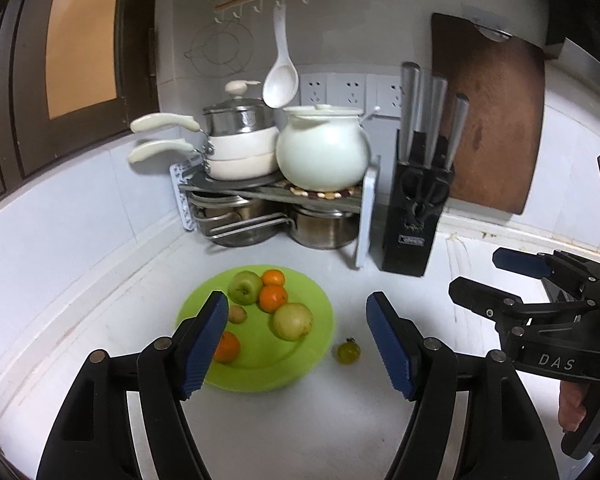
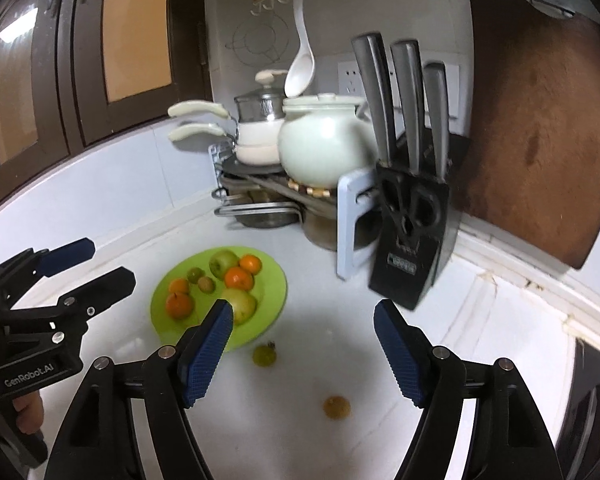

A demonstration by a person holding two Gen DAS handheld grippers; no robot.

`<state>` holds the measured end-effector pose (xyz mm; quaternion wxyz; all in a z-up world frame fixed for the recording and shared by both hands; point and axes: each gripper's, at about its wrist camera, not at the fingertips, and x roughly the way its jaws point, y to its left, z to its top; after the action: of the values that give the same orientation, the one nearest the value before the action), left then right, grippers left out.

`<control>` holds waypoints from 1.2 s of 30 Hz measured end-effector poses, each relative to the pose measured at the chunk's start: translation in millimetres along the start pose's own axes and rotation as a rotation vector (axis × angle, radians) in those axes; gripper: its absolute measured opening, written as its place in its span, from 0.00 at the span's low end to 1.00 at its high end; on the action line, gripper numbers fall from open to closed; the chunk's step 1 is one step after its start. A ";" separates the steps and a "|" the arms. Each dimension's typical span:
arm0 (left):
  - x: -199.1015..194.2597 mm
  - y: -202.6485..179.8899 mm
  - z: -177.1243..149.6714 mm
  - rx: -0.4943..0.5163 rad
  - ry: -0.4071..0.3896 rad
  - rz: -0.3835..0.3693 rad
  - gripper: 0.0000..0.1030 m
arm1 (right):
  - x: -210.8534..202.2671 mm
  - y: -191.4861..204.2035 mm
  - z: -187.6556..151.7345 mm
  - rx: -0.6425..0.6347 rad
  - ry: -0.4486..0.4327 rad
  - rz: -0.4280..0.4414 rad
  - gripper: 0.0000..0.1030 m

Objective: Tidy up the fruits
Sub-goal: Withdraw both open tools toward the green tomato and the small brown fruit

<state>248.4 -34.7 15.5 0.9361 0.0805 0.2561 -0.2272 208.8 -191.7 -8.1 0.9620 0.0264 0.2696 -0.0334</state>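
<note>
Both grippers are held above the white countertop (image 2: 300, 440) with their jaws apart and nothing between the pads. The left gripper (image 1: 296, 344) is aimed at the near edge of the green plate (image 1: 316, 344); the right gripper (image 2: 304, 350) sits to its right, over bare counter. Nearest the right gripper, a small brownish fruit (image 2: 336, 407) lies alone on the counter. Slightly farther, a small green fruit with a stem (image 1: 349, 351) rests on the counter just beside the plate's right rim, not on it. The plate holds the remaining fruit: a pale green apple (image 1: 293, 321) at the near right, an orange at the near left (image 1: 226, 346), a small brownish fruit (image 1: 237, 314) at the middle, then two oranges (image 1: 273, 298) and a second green apple (image 1: 245, 287) at the far side. Behind the plate, a corner rack (image 1: 276, 196) carries stacked white pans (image 1: 240, 152) and a white ceramic pot (image 1: 324, 152), with steel pots beneath. A black knife block (image 1: 416, 208) stands to the right of the rack, and a brown cutting board (image 1: 488, 120) leans against the wall behind it.
</note>
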 end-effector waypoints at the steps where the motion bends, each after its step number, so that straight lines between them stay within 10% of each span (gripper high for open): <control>1: 0.4 -2.1 -2.4 0.006 0.000 -0.005 0.69 | 0.2 -1.0 -3.0 0.000 0.004 -0.002 0.71; 36: 95.9 -45.8 -73.4 0.196 0.177 -0.067 0.69 | 67.5 -34.4 -79.4 0.043 0.281 -0.014 0.71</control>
<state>267.9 -92.4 -98.4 0.8894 0.1828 0.3167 -0.2744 222.6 -223.9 -112.2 0.9137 0.0497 0.4011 -0.0417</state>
